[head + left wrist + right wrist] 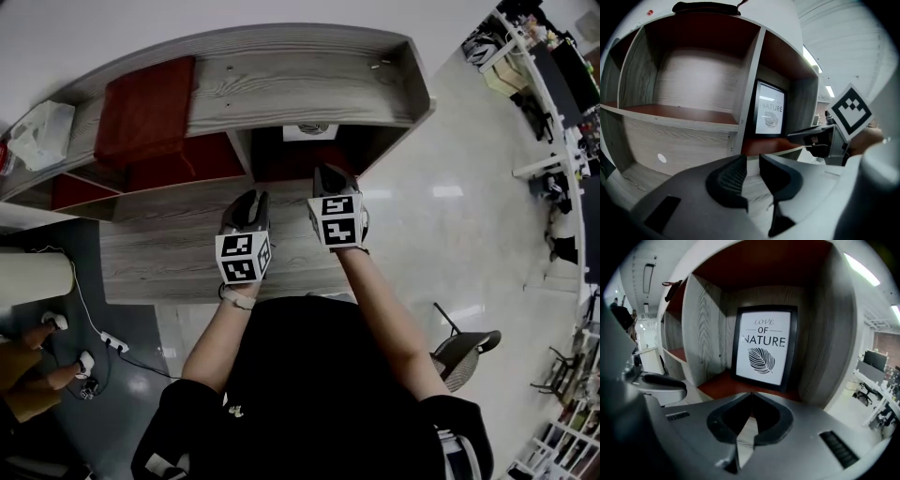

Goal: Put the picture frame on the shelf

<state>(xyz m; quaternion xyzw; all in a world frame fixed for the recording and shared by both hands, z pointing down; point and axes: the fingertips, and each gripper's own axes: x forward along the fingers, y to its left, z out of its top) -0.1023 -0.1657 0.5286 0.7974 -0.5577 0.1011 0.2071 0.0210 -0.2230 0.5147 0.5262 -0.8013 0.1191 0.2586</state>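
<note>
The picture frame [764, 345], black-edged with a leaf print and lettering, stands upright against the back of the shelf's [834, 333] right compartment on its red floor. It also shows in the left gripper view [769, 114] and as a white patch in the head view [307, 130]. My right gripper [751, 394] is just in front of that compartment, jaws shut with nothing in them, apart from the frame. My left gripper [752, 161] is beside it on the left [248, 202], over the low wooden ledge. Its jaws stand slightly apart and hold nothing. The right gripper [811, 138] shows at the right of the left gripper view.
A red cloth [145, 108] and a white plastic bag [37, 131] lie on the shelf top [281, 84]. The left compartment has a bare board [679, 112]. A chair [464, 352] stands at my right. A power strip [114, 343] and someone's feet [37, 361] are at the left.
</note>
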